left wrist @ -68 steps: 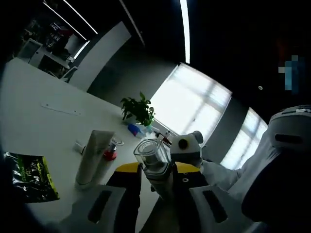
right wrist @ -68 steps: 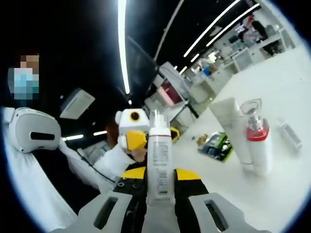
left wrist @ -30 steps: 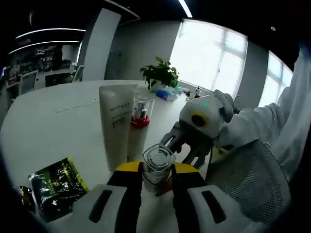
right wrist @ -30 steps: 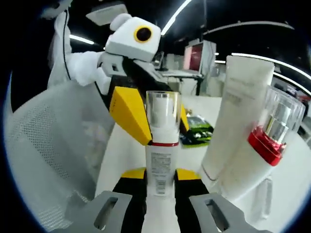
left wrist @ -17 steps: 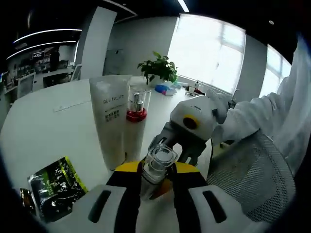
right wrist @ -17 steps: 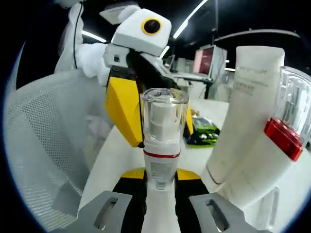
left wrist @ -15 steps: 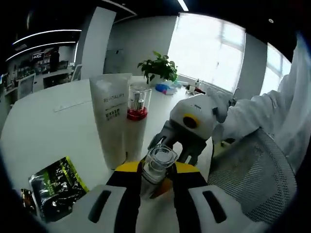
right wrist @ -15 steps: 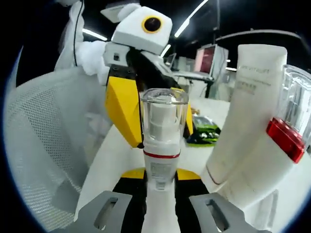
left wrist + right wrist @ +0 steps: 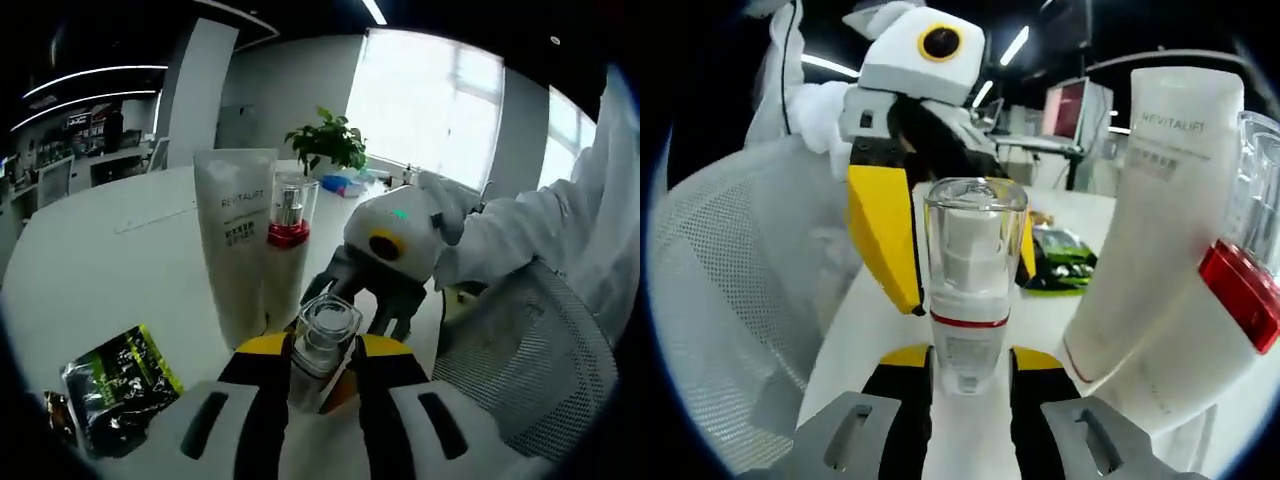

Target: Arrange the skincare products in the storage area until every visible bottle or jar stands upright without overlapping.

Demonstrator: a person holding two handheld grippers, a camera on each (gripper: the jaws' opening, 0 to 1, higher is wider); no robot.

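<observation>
Left gripper view: left gripper (image 9: 320, 372) clamps a clear-capped bottle (image 9: 322, 340) over the white table (image 9: 110, 260), close to the upright white tube (image 9: 240, 240) and red-collared pump bottle (image 9: 286, 235); careless lowering could topple them. Right gripper view: right gripper (image 9: 968, 385) grips a clear-capped spray bottle (image 9: 970, 290) just beside the tube (image 9: 1145, 220), left gripper (image 9: 902, 150) crowding behind; collision risk.

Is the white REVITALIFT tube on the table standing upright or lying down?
Upright. The white REVITALIFT tube stands on its cap end on the table, touching the red-collared pump bottle.
</observation>
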